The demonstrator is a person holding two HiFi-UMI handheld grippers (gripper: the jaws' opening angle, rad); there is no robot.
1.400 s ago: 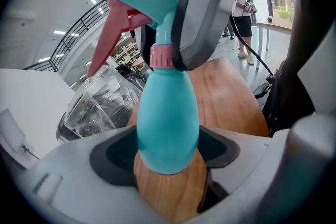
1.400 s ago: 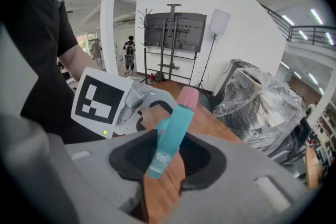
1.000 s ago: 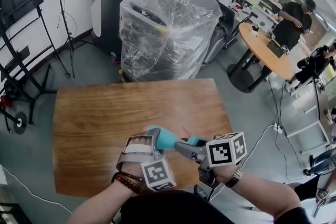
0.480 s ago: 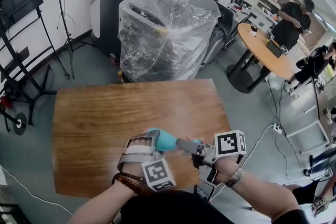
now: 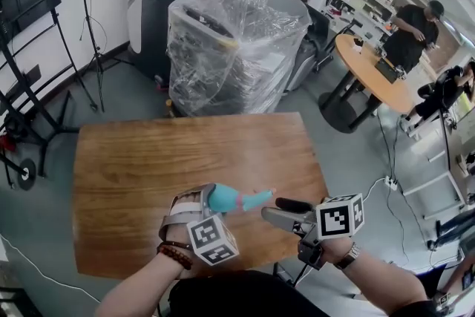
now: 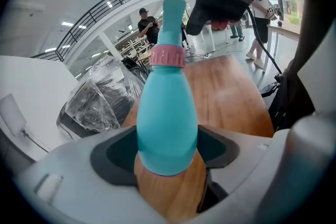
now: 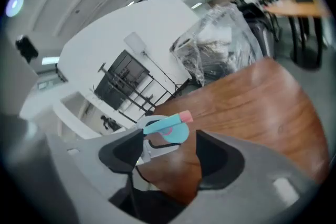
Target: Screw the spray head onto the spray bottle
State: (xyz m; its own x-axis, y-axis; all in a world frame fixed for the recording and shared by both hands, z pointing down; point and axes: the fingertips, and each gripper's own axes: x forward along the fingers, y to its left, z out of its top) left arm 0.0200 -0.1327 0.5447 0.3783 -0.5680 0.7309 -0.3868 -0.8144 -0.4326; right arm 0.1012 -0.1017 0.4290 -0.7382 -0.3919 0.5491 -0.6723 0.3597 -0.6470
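Note:
A teal spray bottle (image 5: pixel 224 198) with a pink collar (image 6: pixel 168 55) and the teal spray head (image 6: pixel 174 12) on its neck hangs over the near edge of the wooden table (image 5: pixel 148 159). My left gripper (image 5: pixel 210 200) is shut on the bottle's body (image 6: pixel 167 118), nozzle pointing right. My right gripper (image 5: pixel 274 211) stands just right of the nozzle, apart from it. Its jaws have just been opening and nothing is between them. In the right gripper view the bottle (image 7: pixel 169 131) lies beyond the open jaws of the right gripper (image 7: pixel 169 157).
Behind the table stands a plastic-wrapped machine (image 5: pixel 230 41) with dark bins beside it. Black stands (image 5: pixel 30 85) line the left wall. A round wooden table (image 5: pixel 371 70) with people around it is at the back right. A white cable (image 5: pixel 375 193) runs over the floor.
My right gripper opened, let go of the spray head and drew back to the right. The left gripper rolled a little and sank slightly with the bottle.

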